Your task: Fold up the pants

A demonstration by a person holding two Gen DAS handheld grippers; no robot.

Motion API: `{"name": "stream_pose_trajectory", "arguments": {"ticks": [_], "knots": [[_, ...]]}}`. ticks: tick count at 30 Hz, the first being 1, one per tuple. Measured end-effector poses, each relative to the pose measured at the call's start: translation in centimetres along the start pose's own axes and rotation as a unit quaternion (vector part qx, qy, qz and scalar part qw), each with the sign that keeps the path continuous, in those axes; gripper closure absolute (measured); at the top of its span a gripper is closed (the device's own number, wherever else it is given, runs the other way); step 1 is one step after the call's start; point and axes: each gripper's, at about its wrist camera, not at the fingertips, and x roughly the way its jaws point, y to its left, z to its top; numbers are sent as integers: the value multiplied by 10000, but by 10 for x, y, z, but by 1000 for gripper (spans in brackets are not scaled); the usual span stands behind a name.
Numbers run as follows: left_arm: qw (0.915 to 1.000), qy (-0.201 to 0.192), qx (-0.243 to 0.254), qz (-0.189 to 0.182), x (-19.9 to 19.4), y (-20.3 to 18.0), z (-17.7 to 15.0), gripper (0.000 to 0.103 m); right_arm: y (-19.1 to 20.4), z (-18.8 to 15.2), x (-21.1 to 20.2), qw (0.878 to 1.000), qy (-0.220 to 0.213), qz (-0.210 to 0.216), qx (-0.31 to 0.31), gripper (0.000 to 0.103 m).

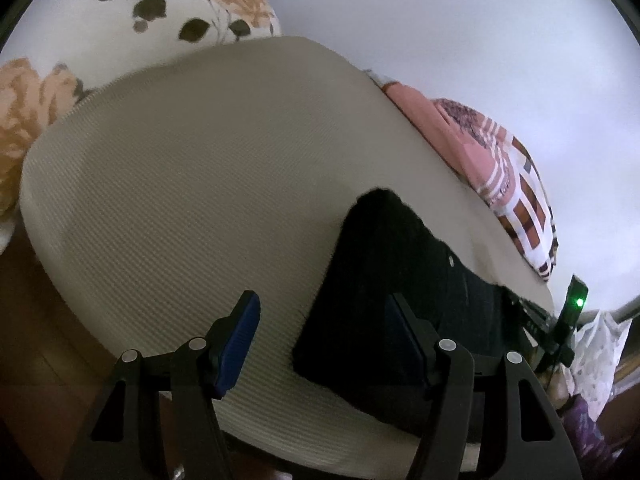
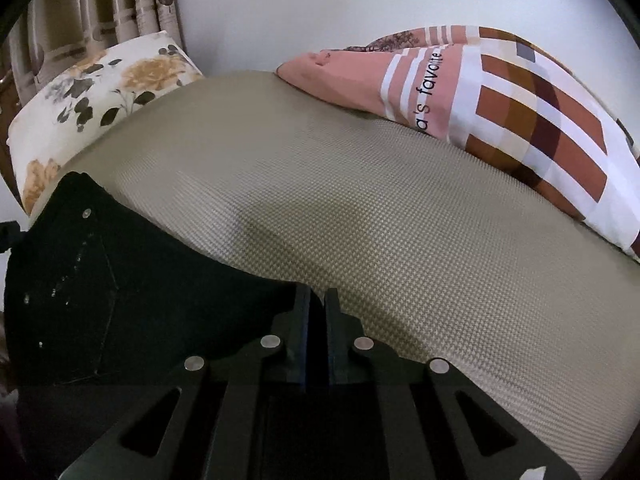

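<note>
Black pants are lying on a beige woven mattress, bunched toward its near edge. In the left wrist view the dark cloth is running as a long band from the near edge up and away, with its far end stopping short of the mattress's middle. Its long axis is pointing roughly toward the pink and brown checked pillow at the far right edge. The left gripper is hovering with its jaws spread wide, holding nothing. One blue pad is sitting over bare mattress, while the other is resting against the side of the pants.

In the right wrist view the pants are filling the near left corner, a stitched pocket panel facing up. The right gripper is pinching nearly closed on a thin edge of the black cloth. Wide bare mattress is stretching ahead and to the right of it. A flowered pillow is sitting at the far left corner, with the checked pillow along the far right edge.
</note>
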Motion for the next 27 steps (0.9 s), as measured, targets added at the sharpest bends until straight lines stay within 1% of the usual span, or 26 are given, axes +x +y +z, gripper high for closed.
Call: {"name": "stream_pose_trajectory", "arguments": {"ticks": [1, 2, 3, 5, 7, 9, 10, 12, 13, 15, 16, 17, 19, 20, 22, 23, 25, 27], "knots": [[10000, -40, 23, 2, -3, 1, 2, 38, -3, 0, 0, 9999, -10, 74, 76, 97], [10000, -50, 62, 22, -5, 2, 5, 38, -6, 0, 0, 9998, -24, 79, 158, 91], [9999, -55, 103, 55, -8, 3, 7, 38, -6, 0, 1, 9998, -19, 96, 184, 88], [9999, -63, 112, 71, -12, 6, 13, 37, -6, 1, 2, 9997, -3, 165, 193, 85], [9998, 53, 93, 144, -13, 10, 17, 37, -13, 0, 2, 9989, 13, 207, 423, 78], [9999, 50, -33, 154, -16, 15, 19, 37, -24, 1, 3, 9966, 63, 421, 706, 70], [9999, 58, -73, 103, -17, 17, 19, 37, -31, 1, 4, 9945, 94, 539, 899, 63], [9997, 205, -87, -49, -20, 17, 17, 37, -46, 2, 1, 9876, 95, 759, 1370, 62], [9993, 333, -67, -132, -21, 15, 15, 37, -54, 1, -5, 9831, 36, 715, 1684, 61], [9983, 512, -50, -260, -26, 11, 13, 37, -62, -3, -26, 9747, -283, 603, 2134, 60], [9976, 597, -92, -348, -29, 11, 11, 37, -64, -6, -41, 9697, -473, 632, 2313, 60], [9966, 703, -130, -421, -30, 9, 9, 37, -62, -10, -55, 9659, -617, 702, 2413, 60], [9922, 1055, -236, -614, -28, 9, 3, 37, -51, -22, -83, 9605, -832, 919, 2492, 58], [9896, 1242, -293, -668, -25, 8, -3, 37, -44, -30, -94, 9595, -866, 1009, 2484, 55], [9861, 1465, -278, -729, -22, 4, -13, 37, -27, -50, -115, 9582, -869, 1175, 2458, 50], [9841, 1585, -253, -766, -19, 2, -17, 37, -20, -60, -122, 9578, -871, 1234, 2444, 49], [9805, 1727, -274, -897, -12, -2, -21, 38, -5, -78, -133, 9575, -835, 1325, 2424, 49], [9781, 1724, -303, -1124, -7, -6, -22, 45, 6, -95, -140, 9558, -779, 1399, 2465, 49]]}}
